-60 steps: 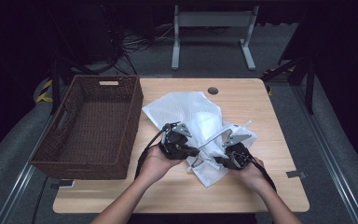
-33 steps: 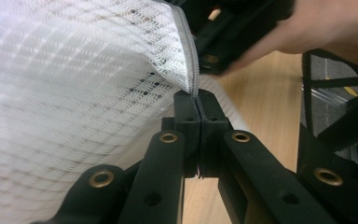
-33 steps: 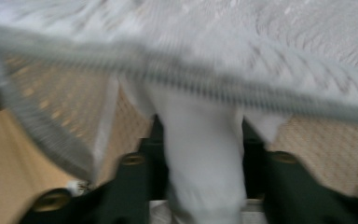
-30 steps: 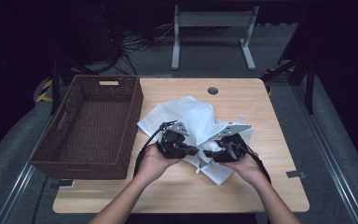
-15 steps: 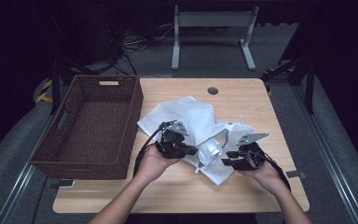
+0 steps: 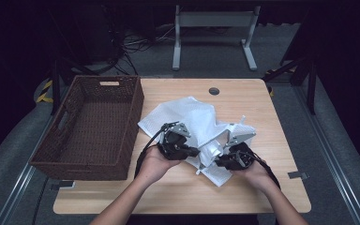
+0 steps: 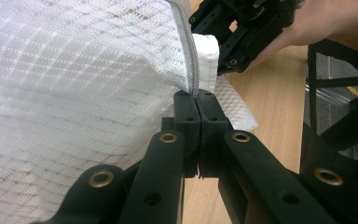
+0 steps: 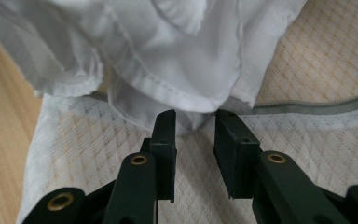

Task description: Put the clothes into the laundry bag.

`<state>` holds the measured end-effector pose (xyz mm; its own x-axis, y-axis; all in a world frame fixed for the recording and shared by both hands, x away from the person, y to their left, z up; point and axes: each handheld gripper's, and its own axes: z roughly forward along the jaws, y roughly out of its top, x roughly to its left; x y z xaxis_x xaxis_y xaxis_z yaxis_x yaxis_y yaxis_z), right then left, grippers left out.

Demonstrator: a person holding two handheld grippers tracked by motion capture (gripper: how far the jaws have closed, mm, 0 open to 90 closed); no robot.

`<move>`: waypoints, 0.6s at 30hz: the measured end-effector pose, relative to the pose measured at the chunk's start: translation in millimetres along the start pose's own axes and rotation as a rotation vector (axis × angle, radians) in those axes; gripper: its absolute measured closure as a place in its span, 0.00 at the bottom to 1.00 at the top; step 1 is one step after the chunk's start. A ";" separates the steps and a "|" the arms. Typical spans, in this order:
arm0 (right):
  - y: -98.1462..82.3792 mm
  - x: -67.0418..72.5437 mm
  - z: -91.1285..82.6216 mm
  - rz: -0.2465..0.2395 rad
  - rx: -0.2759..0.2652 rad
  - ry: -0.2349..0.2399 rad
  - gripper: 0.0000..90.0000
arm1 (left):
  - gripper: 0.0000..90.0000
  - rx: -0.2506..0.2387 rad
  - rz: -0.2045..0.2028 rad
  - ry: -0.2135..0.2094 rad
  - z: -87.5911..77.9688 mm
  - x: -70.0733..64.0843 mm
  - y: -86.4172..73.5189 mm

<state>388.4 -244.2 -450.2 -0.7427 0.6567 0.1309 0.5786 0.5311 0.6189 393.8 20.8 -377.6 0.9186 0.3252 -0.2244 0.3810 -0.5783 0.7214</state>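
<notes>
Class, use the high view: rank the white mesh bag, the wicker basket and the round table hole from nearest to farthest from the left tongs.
1. White mesh bag: clamped in the left tongs.
2. Wicker basket: to their left.
3. Round table hole: far side of the table.

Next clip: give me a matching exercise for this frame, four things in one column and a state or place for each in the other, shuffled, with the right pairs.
Column one:
1. left gripper
2. right gripper
3. basket
4. mesh bag

Column two:
A. jaws apart, at the edge of the white cloth
B. on the table's left side, nothing in it
C. jaws closed on the zipper edge
D. lying on the table beside the basket

Pairs: 1-C, 2-A, 3-B, 4-D
</notes>
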 end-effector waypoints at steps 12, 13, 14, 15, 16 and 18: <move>3.0 3.5 3.2 0.004 -0.012 -0.008 0.99 | 0.99 0.003 0.002 -0.003 1.0 -0.9 -0.1; 3.9 3.7 3.2 0.003 -0.017 -0.004 0.99 | 0.99 0.004 0.001 -0.004 1.1 -1.0 -0.1; 5.1 4.6 3.6 0.005 -0.026 -0.002 0.99 | 0.99 0.005 0.002 -0.004 1.1 -1.2 0.0; 6.2 4.8 3.9 0.002 -0.032 0.003 0.99 | 0.99 0.004 0.002 -0.006 1.3 -1.4 -0.1; 8.1 5.4 4.9 0.002 -0.039 0.008 0.99 | 0.99 0.005 0.002 -0.007 1.3 -1.5 -0.1; 12.4 7.5 7.4 0.001 -0.048 0.013 0.99 | 0.99 0.010 0.004 -0.006 1.4 -2.2 0.0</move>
<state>392.5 -228.8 -447.2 -0.7464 0.6503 0.1414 0.5631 0.5040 0.6550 391.9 19.1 -378.0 0.9207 0.3182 -0.2259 0.3785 -0.5873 0.7154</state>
